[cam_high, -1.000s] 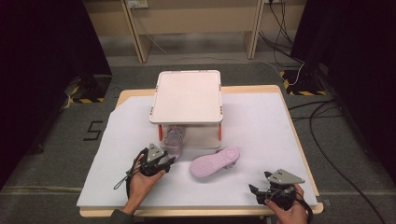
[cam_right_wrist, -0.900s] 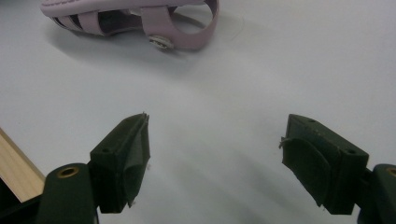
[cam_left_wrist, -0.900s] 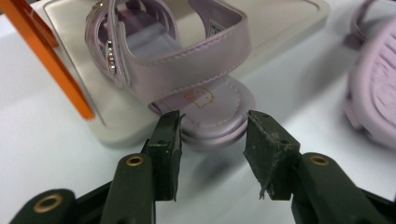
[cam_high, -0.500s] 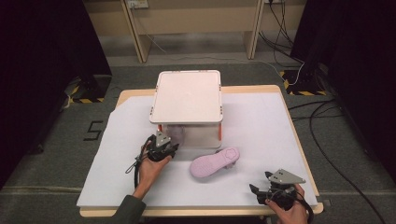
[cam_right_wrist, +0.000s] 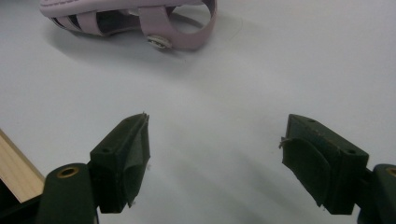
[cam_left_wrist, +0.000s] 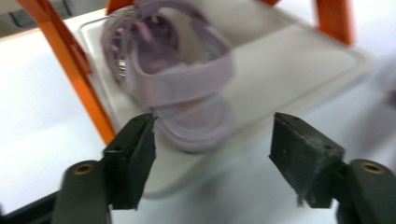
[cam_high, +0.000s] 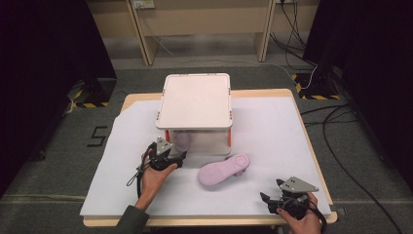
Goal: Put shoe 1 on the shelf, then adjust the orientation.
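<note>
**Left claw released at the shelf; second sandal on the counter**

1. Left claw point(cam_high: 179, 157). In the high view it sits at the front left corner of the small white shelf unit point(cam_high: 195, 100), pointing into the lower level. Its jaws have just been opening and now stand wide apart. In the left gripper view the upright lilac sandal point(cam_left_wrist: 175, 79) stands ahead of the jaws on the white lower tray point(cam_left_wrist: 299, 70), just inside the orange post point(cam_left_wrist: 77, 74). The sandal's heel end lies near the left jaw tip, but neither pad presses on it: the sandal is released.

2. Upright lilac sandal, position. It rests on the bottom level of the shelf unit, at the left side, with its straps facing up. In the high view it shows faintly under the top board, just behind the left claw.

3. Overturned sandal point(cam_high: 224, 169). It lies sole up on the white sheet point(cam_high: 272, 126) that covers the counter point(cam_high: 299, 105), just in front of the shelf unit and between the two hands. In the right gripper view its straps and buckle are visible at the top edge.

4. Right claw point(cam_high: 271, 201). It is held at the front right corner of the counter, well apart from both sandals. Its jaws are spread with only bare sheet between them.
</note>
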Demonstrator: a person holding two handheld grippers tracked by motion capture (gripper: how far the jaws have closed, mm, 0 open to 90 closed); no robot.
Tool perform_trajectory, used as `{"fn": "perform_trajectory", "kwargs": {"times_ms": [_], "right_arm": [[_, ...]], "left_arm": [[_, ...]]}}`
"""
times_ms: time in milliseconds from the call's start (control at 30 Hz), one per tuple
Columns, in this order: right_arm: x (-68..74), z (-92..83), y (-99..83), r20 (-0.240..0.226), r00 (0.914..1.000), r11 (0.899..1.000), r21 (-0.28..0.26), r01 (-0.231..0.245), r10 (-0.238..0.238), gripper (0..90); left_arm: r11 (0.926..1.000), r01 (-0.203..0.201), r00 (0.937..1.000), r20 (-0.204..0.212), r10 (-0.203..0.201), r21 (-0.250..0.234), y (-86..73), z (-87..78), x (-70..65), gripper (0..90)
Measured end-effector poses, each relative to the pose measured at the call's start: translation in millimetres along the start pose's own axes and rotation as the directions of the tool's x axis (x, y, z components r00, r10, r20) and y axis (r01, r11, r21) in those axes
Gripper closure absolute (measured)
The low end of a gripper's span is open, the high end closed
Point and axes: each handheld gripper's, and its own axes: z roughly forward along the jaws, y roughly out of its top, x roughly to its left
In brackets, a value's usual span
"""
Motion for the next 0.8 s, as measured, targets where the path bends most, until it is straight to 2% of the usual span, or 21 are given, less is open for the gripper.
{"fn": "perform_trajectory", "kwargs": {"times_ms": [100, 167, 300, 500, 667, 800], "right_arm": [[0.3, -0.3, -0.1, 0.001, 1.0000, 1.000, 0.000, -0.003, 0.003, 23.9], [-0.2, 0.1, -0.1, 0.003, 1.0000, 1.000, 0.002, 0.001, -0.001, 23.9], [-0.3, 0.5, 0.0, 0.003, 1.0000, 1.000, 0.000, 0.000, 0.000, 23.9], [-0.9, 1.8, 0.2, 0.005, 1.0000, 1.000, 0.002, -0.001, 0.001, 23.9], [1.6, 0.9, 0.9, 0.000, 1.0000, 1.000, 0.003, 0.002, -0.002, 23.9], [4.4, 0.6, 2.0, -0.005, 0.9999, 1.000, -0.008, 0.013, -0.013, 23.9]], "left_arm": [[0.9999, 0.010, 0.9990, 0.044, -0.010, -0.008, -5.3, -11.9, -4.4, 26.1], [0.9998, 0.014, 0.9983, 0.058, -0.013, -0.018, -9.9, -20.1, -6.3, 22.0], [0.9996, 0.005, 0.9971, 0.076, -0.003, -0.030, -20.6, -35.7, -8.1, 22.5], [0.9993, 0.016, 0.9971, 0.075, -0.013, -0.034, -43.1, -57.7, -6.6, 21.8], [0.9997, 0.022, 0.9980, 0.059, -0.021, -0.012, -63.3, -73.7, -5.4, 20.5], [0.9994, 0.032, 0.9981, 0.054, -0.032, -0.008, -72.3, -84.3, -6.7, 19.8]]}}
